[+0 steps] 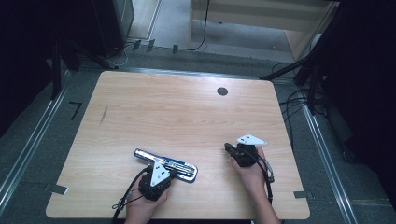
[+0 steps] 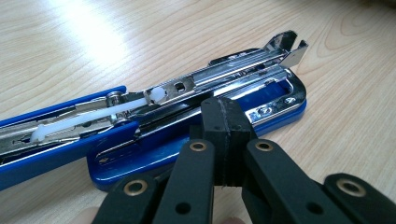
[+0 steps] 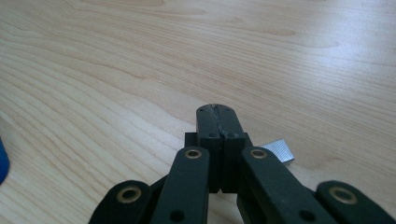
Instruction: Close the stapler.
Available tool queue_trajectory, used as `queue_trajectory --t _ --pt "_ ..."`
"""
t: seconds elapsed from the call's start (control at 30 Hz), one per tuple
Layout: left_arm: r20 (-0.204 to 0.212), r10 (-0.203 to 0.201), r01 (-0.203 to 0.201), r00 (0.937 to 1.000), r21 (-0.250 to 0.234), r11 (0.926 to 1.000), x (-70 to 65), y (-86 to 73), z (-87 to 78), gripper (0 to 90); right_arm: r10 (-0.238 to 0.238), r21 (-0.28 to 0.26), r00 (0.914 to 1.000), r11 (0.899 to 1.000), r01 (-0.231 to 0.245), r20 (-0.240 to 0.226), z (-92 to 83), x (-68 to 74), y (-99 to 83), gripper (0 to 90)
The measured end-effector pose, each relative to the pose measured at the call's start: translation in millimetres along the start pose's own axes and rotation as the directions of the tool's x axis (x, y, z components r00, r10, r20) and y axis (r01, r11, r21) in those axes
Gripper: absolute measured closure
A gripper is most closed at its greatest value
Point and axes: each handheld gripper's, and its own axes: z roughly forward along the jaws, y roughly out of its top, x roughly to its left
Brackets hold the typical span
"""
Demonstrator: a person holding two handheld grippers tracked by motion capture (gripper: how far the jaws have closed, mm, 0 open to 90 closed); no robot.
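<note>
Nearby, clenched left claw touches opened stapler; clenched right claw over bare table

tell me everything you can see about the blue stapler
The stapler is blue with a shiny metal magazine, swung fully open and lying flat on the wooden table near its front edge. A white plastic pusher rod runs along the channel, and the metal tip is bent upward. The shut left claw sits against its base edge; whether it touches is unclear.

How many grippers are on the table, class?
2: the left gripper at the near edge, beside the stapler; the right gripper further right, over bare table.
</note>
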Motion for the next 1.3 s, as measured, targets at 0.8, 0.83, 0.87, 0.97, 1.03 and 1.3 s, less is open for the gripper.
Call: queue_trajectory --t 0.8,0.83,0.87,0.97,1.03,1.3 --pt "0.000 0.000 0.000 1.0000 0.000 1.0000 0.0 0.0 0.0 90.0 0.007 -0.007 0.9993 1.000 -0.007 0.036 -22.0 -17.4 -16.7 90.0" --pt "-0.001 0.000 0.000 1.0000 -0.001 1.0000 -0.1 0.0 0.1 90.0 0.012 -0.015 0.9992 1.000 -0.012 0.039 -23.9 -18.2 -16.6 90.0" --pt "-0.002 0.000 0.000 1.0000 0.000 1.0000 -0.1 0.0 0.0 90.0 0.015 -0.024 0.9990 1.000 -0.014 0.042 -25.4 -19.2 -16.3 90.0" --pt "-0.002 0.000 0.000 1.0000 0.000 1.0000 -0.2 0.0 0.0 90.0 0.031 -0.038 0.9986 0.999 -0.029 0.043 -28.2 -23.4 -15.0 83.9" --pt "-0.002 0.000 0.000 1.0000 0.000 1.0000 -0.1 0.0 0.0 90.0 0.045 -0.040 0.9987 0.998 -0.044 0.024 -28.2 -25.5 -14.2 78.5" --pt "-0.002 0.001 -0.001 1.0000 0.000 1.0000 -0.1 0.0 0.0 90.0 0.026 -0.016 0.9991 1.000 -0.025 0.032 -23.4 -25.6 -13.7 75.3"
